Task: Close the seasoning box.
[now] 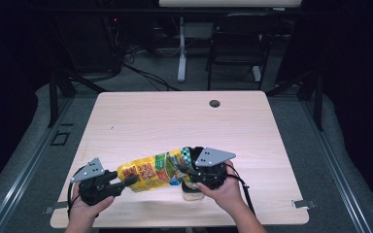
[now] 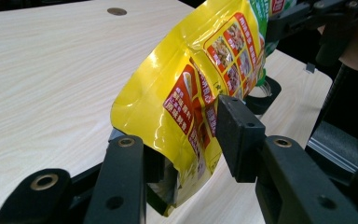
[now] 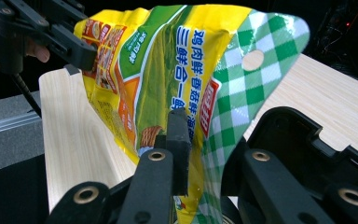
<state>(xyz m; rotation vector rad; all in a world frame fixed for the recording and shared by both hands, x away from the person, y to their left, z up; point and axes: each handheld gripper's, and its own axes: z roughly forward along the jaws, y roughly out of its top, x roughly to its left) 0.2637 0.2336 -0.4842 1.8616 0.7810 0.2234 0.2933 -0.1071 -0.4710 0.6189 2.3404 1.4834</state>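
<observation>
High view showed a glossy yellow pouch (image 1: 148, 171) held off the table between the two grippers, stretched sideways over the near half of the tabletop. Its lower part was yellow with red and orange panels of food pictures and small print; toward the other end ran a green band, and the top edge carried a green-and-white check strip with a round hang hole. In the right gripper view the pouch (image 3: 177, 84) bore blue characters on yellow, and the check strip curled over at the top.

The left gripper (image 1: 126, 180) had its jaws closed on the pouch's bottom end; in the left gripper view the two black pads pressed the yellow film (image 2: 186, 102) from either side, and the film creased between them. The right gripper (image 1: 184, 171) clamped the checked top end, and in the right gripper view its jaws pinched the film low in the frame. A hand held each gripper from the near edge.

Beneath the right gripper stood a small pale container (image 1: 192, 191) on the table, partly hidden by the gripper and the hand; what it held could not be told.

The table (image 1: 175, 121) was light wood grain with a round grommet hole (image 1: 214, 103) near its far edge. Beyond it lay grey floor, cables, a white table leg and a dark chair (image 1: 238, 43) in a dim room.
</observation>
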